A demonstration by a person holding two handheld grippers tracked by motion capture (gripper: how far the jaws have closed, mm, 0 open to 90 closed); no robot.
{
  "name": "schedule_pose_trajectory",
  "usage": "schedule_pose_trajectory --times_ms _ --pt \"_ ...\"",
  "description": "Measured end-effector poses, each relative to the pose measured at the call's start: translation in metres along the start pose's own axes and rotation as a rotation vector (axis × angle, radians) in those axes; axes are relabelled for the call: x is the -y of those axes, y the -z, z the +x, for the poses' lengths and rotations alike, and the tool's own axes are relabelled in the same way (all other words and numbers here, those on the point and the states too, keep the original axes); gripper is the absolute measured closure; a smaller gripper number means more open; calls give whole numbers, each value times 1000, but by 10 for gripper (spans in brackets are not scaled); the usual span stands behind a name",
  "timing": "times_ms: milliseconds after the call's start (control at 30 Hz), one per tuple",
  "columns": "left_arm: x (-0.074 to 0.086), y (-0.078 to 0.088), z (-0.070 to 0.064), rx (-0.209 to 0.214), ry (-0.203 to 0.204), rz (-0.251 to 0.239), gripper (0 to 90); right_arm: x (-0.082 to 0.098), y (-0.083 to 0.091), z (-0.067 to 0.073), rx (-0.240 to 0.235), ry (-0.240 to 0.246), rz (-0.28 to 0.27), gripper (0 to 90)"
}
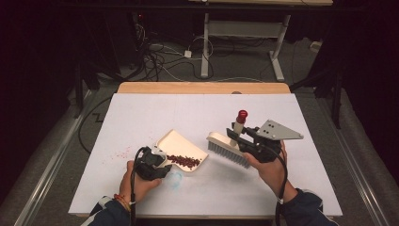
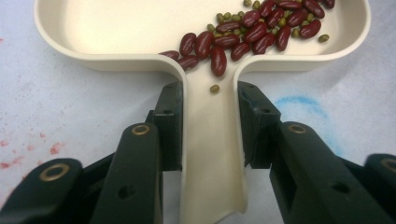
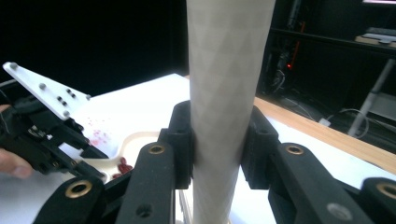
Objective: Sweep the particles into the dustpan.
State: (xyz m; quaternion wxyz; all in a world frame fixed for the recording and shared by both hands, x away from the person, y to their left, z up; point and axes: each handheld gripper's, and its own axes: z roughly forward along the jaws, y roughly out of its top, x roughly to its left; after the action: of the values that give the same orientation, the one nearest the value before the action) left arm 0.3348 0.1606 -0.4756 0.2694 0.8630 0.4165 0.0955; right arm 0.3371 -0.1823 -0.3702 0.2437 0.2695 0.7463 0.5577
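The left gripper [image 1: 157,160] is clenched on the handle of the dustpan [image 1: 181,146]; in the left gripper view both pads press the cream handle [image 2: 212,154] from its 2 sides. The pan lies flat on the counter [image 1: 141,113], its wide part just ahead of this gripper. Inside the pan, near the handle end, there is a heap of beans [image 2: 252,28]: big dark red ones w/ some small green ones between, and 1 green bean sits alone in the handle channel, between the pads.

The right gripper [image 1: 235,134] is grasping the brush [image 1: 228,149] by its pale handle [image 3: 224,84], which stands upright between the pads in the right gripper view. The red knob of the handle [image 1: 242,114] is above this gripper, the bristles hang below it and to its left side, tilted, just beside the right edge of the pan, a bit apart from it. I cannot tell if the bristles touch the counter.

Some red marks [image 1: 120,154] are on the counter, left of the left gripper, and a faint blue ring [image 2: 299,105] is just at its right.
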Motion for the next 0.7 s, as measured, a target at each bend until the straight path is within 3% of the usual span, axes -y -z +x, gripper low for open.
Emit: schedule_pose_trajectory --times_ms 467,700 --pt "2 -1 5 23 0 -8 640 12 47 -35 52 11 39 696" --pt "1 0 5 15 -1 -15 640 19 63 -42 58 20 71 696"
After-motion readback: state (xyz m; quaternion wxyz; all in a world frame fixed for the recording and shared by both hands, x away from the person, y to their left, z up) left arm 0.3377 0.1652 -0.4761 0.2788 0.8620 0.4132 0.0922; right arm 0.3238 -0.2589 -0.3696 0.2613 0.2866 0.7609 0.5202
